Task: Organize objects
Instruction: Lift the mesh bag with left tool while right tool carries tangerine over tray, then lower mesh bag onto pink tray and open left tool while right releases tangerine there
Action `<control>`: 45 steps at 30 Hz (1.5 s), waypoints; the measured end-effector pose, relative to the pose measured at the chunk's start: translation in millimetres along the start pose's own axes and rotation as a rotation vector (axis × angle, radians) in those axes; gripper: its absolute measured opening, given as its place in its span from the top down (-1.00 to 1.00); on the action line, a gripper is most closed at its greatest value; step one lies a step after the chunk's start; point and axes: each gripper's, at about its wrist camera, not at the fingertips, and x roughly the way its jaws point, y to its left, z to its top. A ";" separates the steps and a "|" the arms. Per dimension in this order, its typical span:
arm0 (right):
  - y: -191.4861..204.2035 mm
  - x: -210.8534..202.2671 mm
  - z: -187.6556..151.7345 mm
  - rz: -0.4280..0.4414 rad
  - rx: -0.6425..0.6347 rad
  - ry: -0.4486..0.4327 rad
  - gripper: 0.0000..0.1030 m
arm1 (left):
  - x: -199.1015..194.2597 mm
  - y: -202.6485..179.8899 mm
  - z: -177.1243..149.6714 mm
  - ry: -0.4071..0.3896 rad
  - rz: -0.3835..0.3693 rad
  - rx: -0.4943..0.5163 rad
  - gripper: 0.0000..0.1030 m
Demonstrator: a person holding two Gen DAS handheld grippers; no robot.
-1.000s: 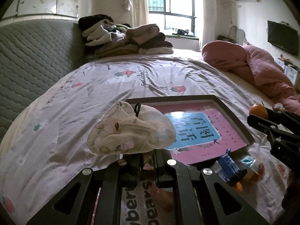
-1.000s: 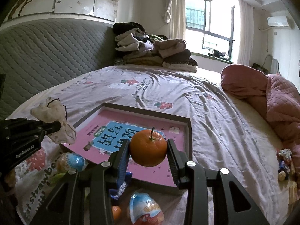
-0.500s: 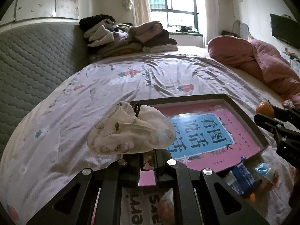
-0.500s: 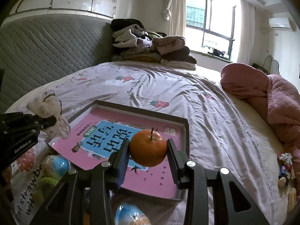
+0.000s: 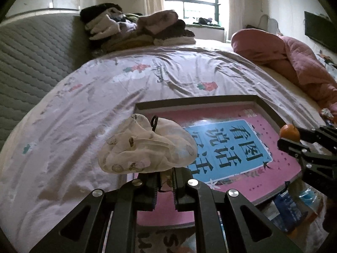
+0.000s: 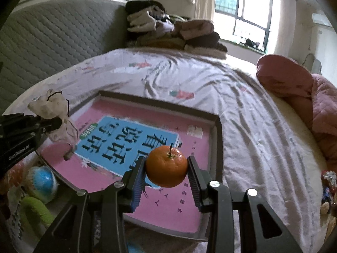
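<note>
Both grippers angled downward over the bed, side by side above the tray.

Left gripper (image 5: 164, 181): jaws nearly closed, pinching a bunched cloth pouch (image 5: 147, 147) by its lower edge. Pouch thin, cream, printed with small brown spots, crumpled into a soft lump with a black cord loop on top; held in the air above the tray's near left corner.

Right gripper (image 6: 166, 169): ribbed pads clamped on either side of a tangerine (image 6: 166, 165). Fruit round, glossy orange, short dark stem pointing up; held above the right half of the tray, clear of its surface.

Tray (image 6: 217, 139): shallow, rectangular, dark grey raised rim, lying flat on the bed. Inside, a pink book (image 6: 179, 208) with a blue panel and large dark characters, covering almost the whole floor and slightly shiny.

Bedsheet (image 5: 63, 137): pale lilac, wrinkled, with strawberry prints; wide bare stretch beyond the tray and to its left. Quilted grey headboard (image 5: 31, 63) along the left edge. Folded clothes (image 5: 137, 29) piled at the far end, pink quilt (image 6: 305, 97) heaped at the right. Small packets and a blue-and-white ball (image 6: 44, 179) crowded against the tray's near edge.
</note>
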 end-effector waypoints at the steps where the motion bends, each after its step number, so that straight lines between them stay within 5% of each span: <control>1: -0.7 2.5 -0.4 0.000 0.003 0.006 0.23 | 3.2 0.1 -0.4 0.003 0.000 0.002 0.79; 12: -6.1 21.1 -8.7 -0.019 -0.005 0.099 0.23 | 26.1 -1.1 -6.7 0.043 -0.041 -0.001 0.78; 24: -12.5 28.9 -13.3 -0.018 0.020 0.166 0.23 | 31.1 0.9 -8.6 0.077 -0.032 -0.003 0.49; 34: -12.2 24.4 -12.0 -0.018 0.036 0.163 0.15 | 28.9 1.4 -8.6 0.090 -0.028 -0.010 0.39; 37: -12.8 22.7 -10.1 -0.023 0.044 0.163 0.07 | 26.9 2.1 -8.6 0.097 -0.038 -0.016 0.14; 45: -16.1 10.2 -5.3 -0.005 0.061 0.125 -0.05 | 17.6 -0.2 -7.3 0.092 -0.041 -0.014 -0.02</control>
